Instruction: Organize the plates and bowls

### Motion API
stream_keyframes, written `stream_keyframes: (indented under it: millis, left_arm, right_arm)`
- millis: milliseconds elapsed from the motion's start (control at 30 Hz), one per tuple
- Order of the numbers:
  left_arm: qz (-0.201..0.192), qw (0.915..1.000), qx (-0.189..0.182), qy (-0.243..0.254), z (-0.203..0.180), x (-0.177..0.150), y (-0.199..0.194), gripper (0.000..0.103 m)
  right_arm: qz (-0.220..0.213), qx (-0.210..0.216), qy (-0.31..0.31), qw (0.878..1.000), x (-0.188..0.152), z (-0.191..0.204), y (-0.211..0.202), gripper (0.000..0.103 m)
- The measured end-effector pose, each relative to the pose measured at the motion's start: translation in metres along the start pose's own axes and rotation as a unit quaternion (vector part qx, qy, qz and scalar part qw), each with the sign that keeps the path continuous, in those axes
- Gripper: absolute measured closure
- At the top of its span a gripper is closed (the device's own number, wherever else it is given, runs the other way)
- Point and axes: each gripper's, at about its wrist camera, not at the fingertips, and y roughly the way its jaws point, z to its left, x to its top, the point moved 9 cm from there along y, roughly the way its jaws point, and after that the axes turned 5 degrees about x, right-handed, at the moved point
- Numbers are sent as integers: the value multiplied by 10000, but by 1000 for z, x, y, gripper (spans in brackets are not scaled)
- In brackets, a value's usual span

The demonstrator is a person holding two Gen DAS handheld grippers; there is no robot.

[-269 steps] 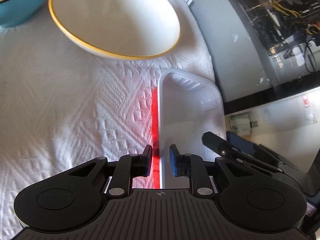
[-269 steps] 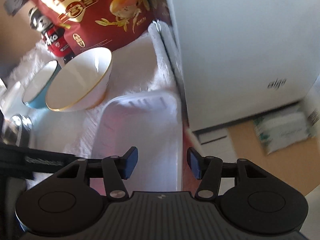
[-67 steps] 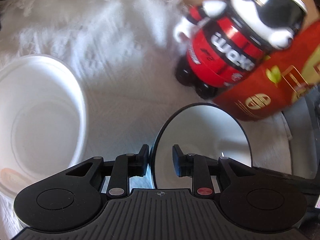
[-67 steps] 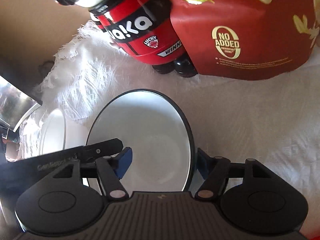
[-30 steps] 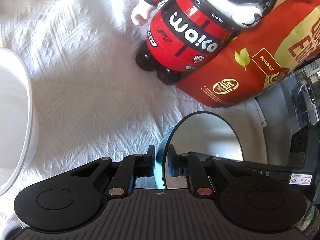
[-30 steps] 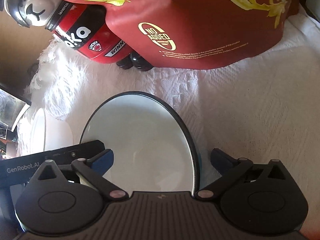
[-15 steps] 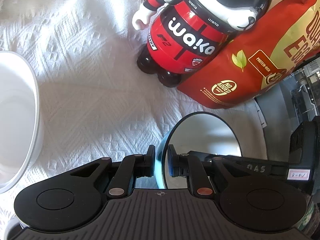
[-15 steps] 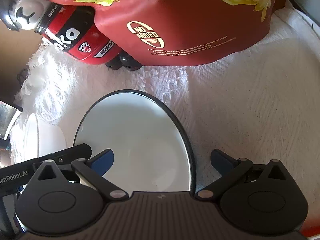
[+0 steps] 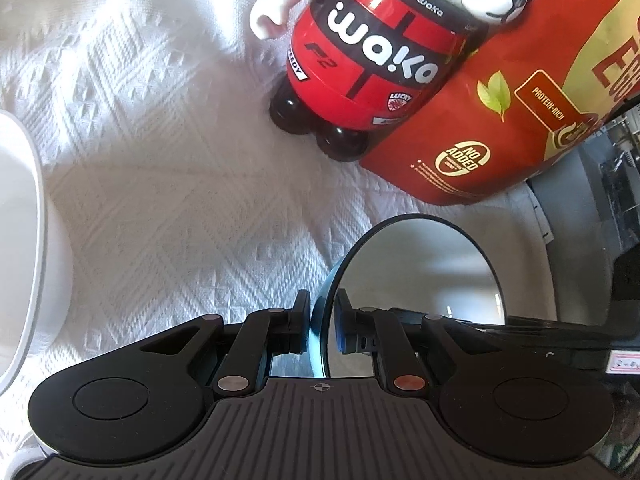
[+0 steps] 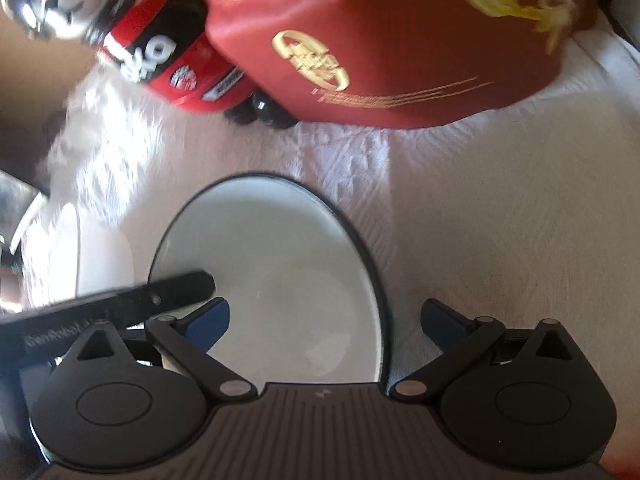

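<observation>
A blue bowl [image 9: 424, 272] with a white inside and a dark rim sits on the white cloth. My left gripper [image 9: 322, 328] is shut on its near rim, one finger outside and one inside. In the right wrist view the same bowl [image 10: 280, 280] lies between the spread fingers of my right gripper [image 10: 324, 318], which is open and does not touch it. The left gripper's finger [image 10: 160, 296] reaches in from the left over the bowl's rim. A white bowl [image 9: 20, 248] stands at the left edge; it also shows in the right wrist view [image 10: 72, 256].
A red and black "waka" panda figure [image 9: 360, 60] and a red food bag [image 9: 520, 120] stand just behind the bowl. The white woven cloth [image 9: 168, 200] covers the table. A grey appliance [image 9: 592, 208] is at the right.
My right gripper opened wide and let go of the blue bowl's rim. The left gripper stays shut on the rim. The right view has shifted and is blurred.
</observation>
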Motion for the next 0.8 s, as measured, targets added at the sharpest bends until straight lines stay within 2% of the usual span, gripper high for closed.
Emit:
stream_keyframes:
  millis: [67,200,300,333,467,633,800]
  left_arm:
    - [41,10000,23,37,-2,1,6,88]
    - [133,9998,58,122,-7,2,18,84]
    - [185,9997,85,133,-10,3,24,83]
    - [192,9997,80,120,-10,3,26,83]
    - [234,9997,-24,95,-11,5,30,83]
    - [270,9995,122,102,-11,3,30,82]
    - [343,9993,56,133,-13,-1,31,83]
  right_arm:
    - [-112,-98,-13,9999,0,-3,-4,18]
    - [-236,-453,-247,9984,0,-5,-7,32]
    - [-230,-471,-324,9981,0,-3,-7,43]
    - [-197,-408,-320,9985,0,-2,-6,50]
    - [-214,-352,-275,9988,0,0,-7,51]
    - [-212,-322,-279,9989,-1,4,-8,52]
    - [-125,-353,-241,9990,-3,1,-10,52]
